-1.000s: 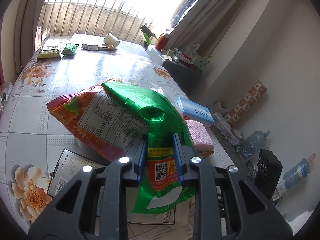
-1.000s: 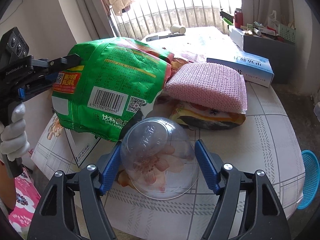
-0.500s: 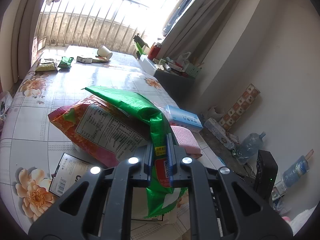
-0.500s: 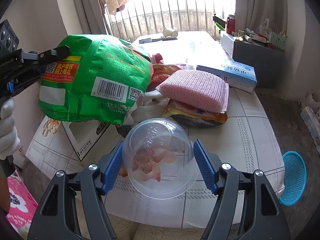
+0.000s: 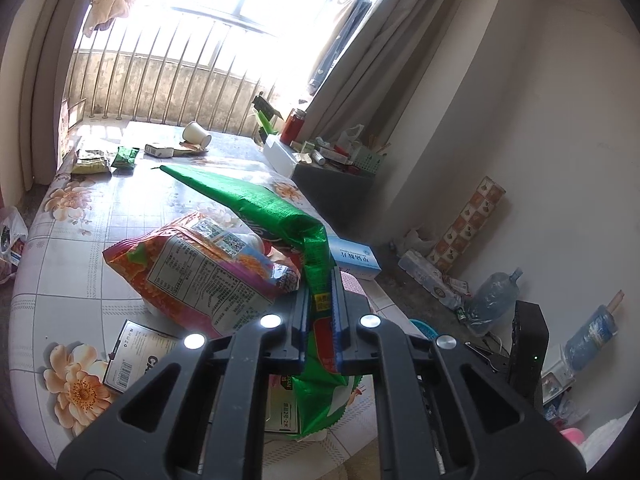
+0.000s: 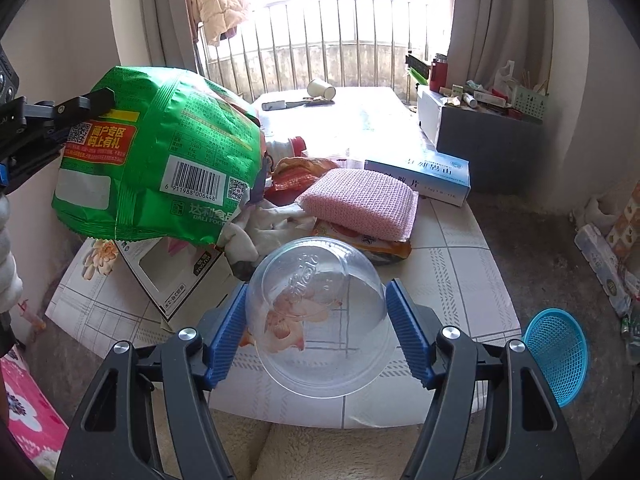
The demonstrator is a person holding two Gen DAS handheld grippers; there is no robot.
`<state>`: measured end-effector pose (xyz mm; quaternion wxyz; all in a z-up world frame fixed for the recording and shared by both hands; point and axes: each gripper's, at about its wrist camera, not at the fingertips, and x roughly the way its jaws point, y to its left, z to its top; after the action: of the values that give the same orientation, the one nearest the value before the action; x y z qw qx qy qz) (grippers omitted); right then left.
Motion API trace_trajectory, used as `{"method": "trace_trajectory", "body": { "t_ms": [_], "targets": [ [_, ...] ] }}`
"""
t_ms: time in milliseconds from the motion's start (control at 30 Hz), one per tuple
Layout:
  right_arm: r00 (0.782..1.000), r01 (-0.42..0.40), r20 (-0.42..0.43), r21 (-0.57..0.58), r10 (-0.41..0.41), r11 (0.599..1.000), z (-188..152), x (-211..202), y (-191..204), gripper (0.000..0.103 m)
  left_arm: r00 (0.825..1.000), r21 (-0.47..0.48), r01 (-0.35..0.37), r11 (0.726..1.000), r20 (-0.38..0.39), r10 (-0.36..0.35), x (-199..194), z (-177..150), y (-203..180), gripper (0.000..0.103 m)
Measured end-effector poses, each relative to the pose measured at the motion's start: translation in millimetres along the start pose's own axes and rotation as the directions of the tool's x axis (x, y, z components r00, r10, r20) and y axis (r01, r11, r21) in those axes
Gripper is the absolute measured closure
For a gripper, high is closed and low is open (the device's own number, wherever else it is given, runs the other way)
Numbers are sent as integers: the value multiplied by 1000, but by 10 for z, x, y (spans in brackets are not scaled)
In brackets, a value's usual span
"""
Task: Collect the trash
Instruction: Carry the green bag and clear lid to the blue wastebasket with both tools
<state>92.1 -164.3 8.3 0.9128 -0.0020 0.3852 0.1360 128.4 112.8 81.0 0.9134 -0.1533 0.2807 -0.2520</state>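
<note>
Floral-patterned tablecloth over a long table [image 6: 452,264] by the barred window, littered from end to end. Largest piece of trash: green snack bag [image 6: 160,160], lifted clear of the tabletop, pinched at one corner between the closed fingers of the left gripper [image 5: 321,308]. Below it on the cloth, an orange-and-pink snack bag [image 5: 200,276] and a flattened carton [image 6: 176,276] lying near the front edge. Next, a pink knitted pad [image 6: 360,200] resting on an orange wrapper [image 6: 384,246], touching it, with a blue-and-white box [image 6: 424,174] just behind. Nearer the front, a clear plastic dome lid [image 6: 320,312] squeezed on both sides by the blue pads of the right gripper [image 6: 318,328], held above the table's front edge. On the floor to the right, a blue mesh basket [image 6: 556,356]. At the far end, a paper cup [image 6: 320,89] tipped on its side.
</note>
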Motion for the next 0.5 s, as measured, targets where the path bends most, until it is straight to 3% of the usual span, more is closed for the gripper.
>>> {"method": "trace_trajectory", "body": {
  "t_ms": [267,500],
  "targets": [
    [998,-1,58,29,-1,1000,-4,-288,-61,36,999,38,24,999,44,-26,-257,75,-236,95],
    [992,-23,129,154,3,988,-67,-627,-453,37,996,99,70,993,40,-75,-224,155,-631,96]
  ]
}}
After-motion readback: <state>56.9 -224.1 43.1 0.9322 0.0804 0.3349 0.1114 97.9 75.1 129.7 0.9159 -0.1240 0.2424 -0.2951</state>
